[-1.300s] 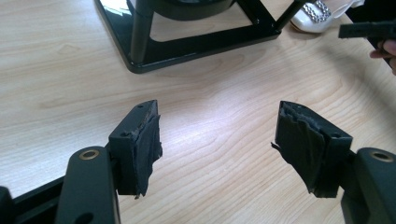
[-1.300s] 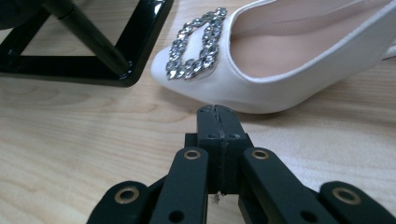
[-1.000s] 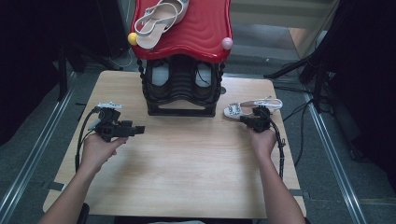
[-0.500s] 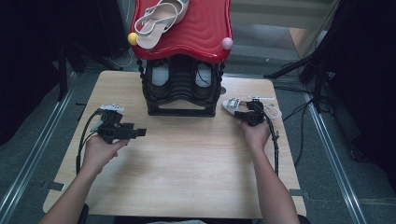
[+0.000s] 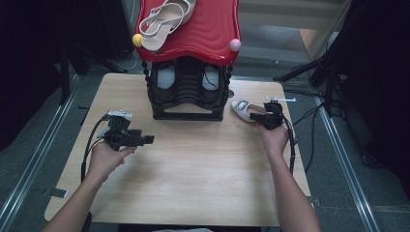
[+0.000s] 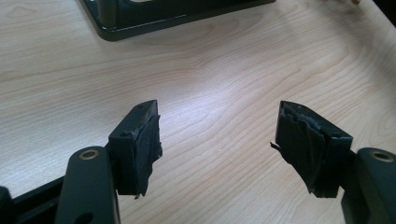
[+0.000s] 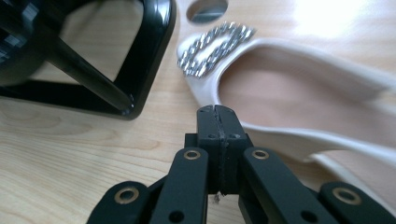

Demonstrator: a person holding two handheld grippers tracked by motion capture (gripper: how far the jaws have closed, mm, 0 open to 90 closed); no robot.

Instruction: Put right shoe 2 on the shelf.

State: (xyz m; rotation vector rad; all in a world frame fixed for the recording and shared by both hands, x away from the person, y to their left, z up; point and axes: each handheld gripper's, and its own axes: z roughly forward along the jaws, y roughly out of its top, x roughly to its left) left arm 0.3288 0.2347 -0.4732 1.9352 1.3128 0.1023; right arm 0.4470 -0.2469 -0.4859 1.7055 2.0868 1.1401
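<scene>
A white flat shoe [image 5: 243, 109] with a silver chain trim lies just right of the black shoe rack [image 5: 186, 96], toe toward the rack. My right gripper [image 5: 264, 117] is at its near side. In the right gripper view the jaws [image 7: 218, 112] are pressed together on the shoe's thin side rim [image 7: 261, 133], close to the rack's base [image 7: 140, 70]. My left gripper [image 5: 147, 139] is held low over the table, left of the rack, pointing right. Its jaws [image 6: 217, 140] stand wide apart with only bare wood between them.
The rack has a red wavy top [image 5: 203, 29] with a beige sandal [image 5: 167, 17] lying on it, and more shoes sit on its shelves. The wooden table [image 5: 193, 174] has room in front of the rack. Cables trail off both grippers; metal rails run along the floor.
My right gripper has moved left toward the rack and the white shoe has come along with it, turning its toe to the rack. The left gripper stayed almost in place.
</scene>
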